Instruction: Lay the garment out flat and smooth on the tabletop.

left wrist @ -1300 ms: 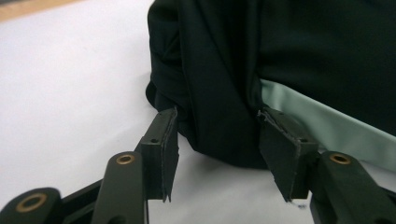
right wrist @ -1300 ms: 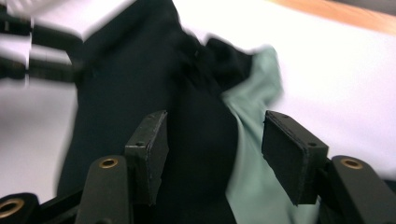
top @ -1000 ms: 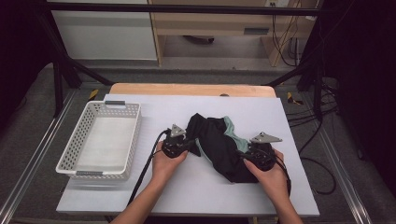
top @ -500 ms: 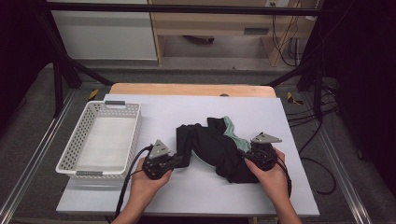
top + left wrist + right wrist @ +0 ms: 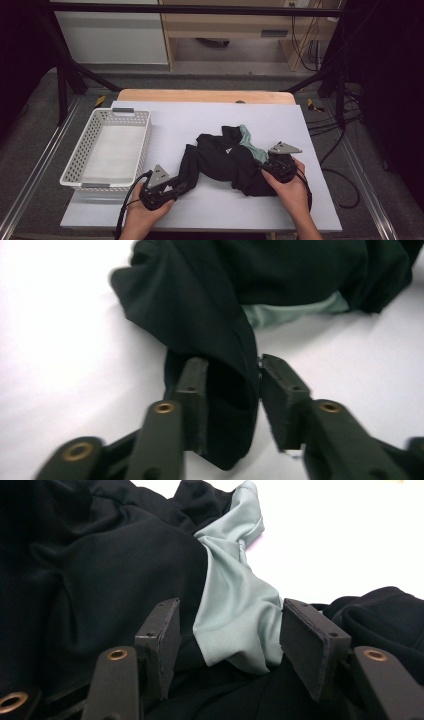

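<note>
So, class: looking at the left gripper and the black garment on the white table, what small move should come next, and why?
Probably draw the left gripper back off the crumpled black garment: its jaws have just been opening, the stretched-out sleeve end lies slack between them, while the right gripper straddles the pale green lining.

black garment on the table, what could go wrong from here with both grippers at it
1. The left gripper has just been opening; a fold of the black garment lies between its jaws, seemingly loose, so the stretched-out part may slump back.
2. The right gripper straddles the pale green lining with gaps at both pads; closing here might catch only the lining and bunch the fabric.
3. The left gripper's cable trails near the white basket and could snag its corner.
</note>
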The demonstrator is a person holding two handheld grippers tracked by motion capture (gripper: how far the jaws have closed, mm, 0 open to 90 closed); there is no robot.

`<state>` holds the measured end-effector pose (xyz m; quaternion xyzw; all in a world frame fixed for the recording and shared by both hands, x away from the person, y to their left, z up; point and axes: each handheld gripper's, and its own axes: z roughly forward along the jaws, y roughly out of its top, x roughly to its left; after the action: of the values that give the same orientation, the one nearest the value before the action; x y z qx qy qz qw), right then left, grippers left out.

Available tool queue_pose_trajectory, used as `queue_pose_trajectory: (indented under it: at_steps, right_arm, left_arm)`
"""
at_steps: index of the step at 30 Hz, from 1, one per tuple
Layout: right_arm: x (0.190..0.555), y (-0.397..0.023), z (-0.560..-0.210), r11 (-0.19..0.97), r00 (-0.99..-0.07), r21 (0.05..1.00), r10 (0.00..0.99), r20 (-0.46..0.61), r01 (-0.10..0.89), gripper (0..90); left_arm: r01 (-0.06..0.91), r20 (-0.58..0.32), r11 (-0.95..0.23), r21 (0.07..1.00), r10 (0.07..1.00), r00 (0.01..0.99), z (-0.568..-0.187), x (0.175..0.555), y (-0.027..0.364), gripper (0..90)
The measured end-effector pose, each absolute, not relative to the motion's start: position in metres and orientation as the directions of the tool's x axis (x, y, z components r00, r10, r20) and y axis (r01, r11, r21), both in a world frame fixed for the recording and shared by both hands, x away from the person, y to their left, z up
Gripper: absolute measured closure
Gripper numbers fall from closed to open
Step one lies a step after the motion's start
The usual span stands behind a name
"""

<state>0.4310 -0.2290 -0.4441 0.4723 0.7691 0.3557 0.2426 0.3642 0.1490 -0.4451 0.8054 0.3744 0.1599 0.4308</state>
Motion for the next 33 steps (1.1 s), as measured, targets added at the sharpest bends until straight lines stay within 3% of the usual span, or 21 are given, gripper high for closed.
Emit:
queue_pose_trajectory:
  at_steps: [2,9,14,22,27,30,33]
  right_arm:
    - [0.431,-0.229,-0.443,0.297,-0.44,0.781,0.897,-0.033,0.549,41.1]
    - [0.438,-0.225,-0.439,0.31,-0.474,0.78,0.881,-0.02,0.544,42.2]
    - [0.459,-0.224,-0.432,0.329,-0.493,0.763,0.87,-0.015,0.557,52.5]
    - [0.5,-0.221,-0.455,0.324,-0.461,0.696,0.887,0.01,0.64,57.1]
    - [0.497,-0.225,-0.46,0.347,-0.475,0.671,0.88,0.008,0.655,82.3]
    - [0.494,-0.229,-0.461,0.349,-0.485,0.672,0.874,0.018,0.654,88.7]
    - [0.491,-0.23,-0.46,0.352,-0.485,0.673,0.875,0.011,0.65,89.4]
  left_arm:
    - [0.47,-0.071,-0.332,0.818,0.752,0.655,-0.444,0.364,0.152,55.5]
    - [0.476,-0.106,-0.298,0.828,0.749,0.654,-0.445,0.357,0.154,48.5]
    - [0.474,-0.095,-0.28,0.835,0.774,0.625,-0.447,0.358,0.152,36.9]
    - [0.466,-0.061,-0.307,0.83,0.78,0.623,-0.452,0.357,0.146,33.6]
    - [0.466,-0.057,-0.319,0.825,0.774,0.631,-0.454,0.359,0.145,33.8]
    - [0.475,-0.059,-0.324,0.818,0.774,0.631,-0.455,0.36,0.144,33.5]
    - [0.472,-0.053,-0.331,0.817,0.773,0.633,-0.455,0.359,0.144,32.8]
